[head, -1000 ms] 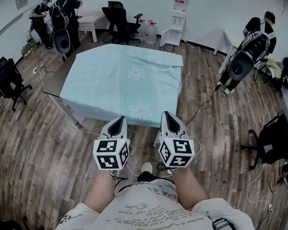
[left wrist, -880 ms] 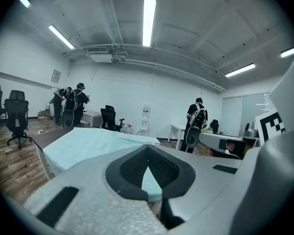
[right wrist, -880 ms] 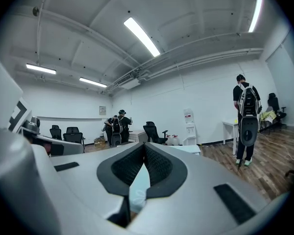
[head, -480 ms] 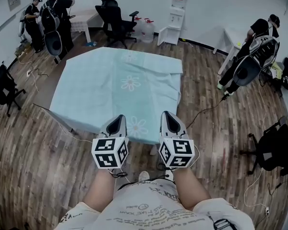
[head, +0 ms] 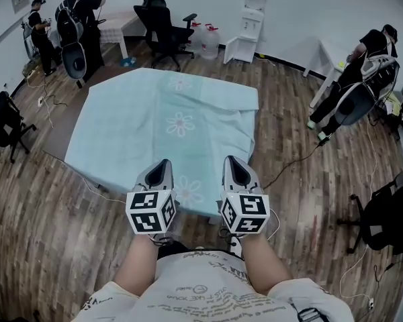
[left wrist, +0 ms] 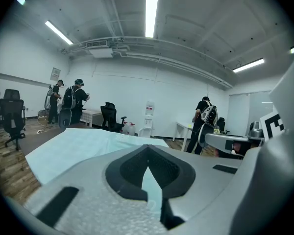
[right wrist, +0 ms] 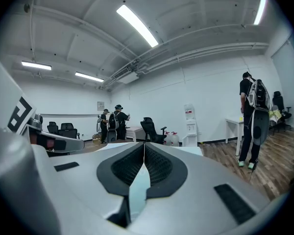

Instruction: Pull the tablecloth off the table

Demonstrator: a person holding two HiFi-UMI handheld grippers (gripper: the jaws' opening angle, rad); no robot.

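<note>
Both jaws shut, holding nothing (yet)
The pale blue flowered tablecloth (head: pixel 168 113) runs up-frame from left gripper (head: pixel 163 164) and right gripper (head: pixel 230 161), equally near.

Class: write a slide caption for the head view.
Left claw and right claw grip the near edge of the light-blue tablecloth.

Tablecloth (head: pixel 168 123): pale teal, white flower prints, spread flat, mildly wrinkled, near edge hanging.
</note>
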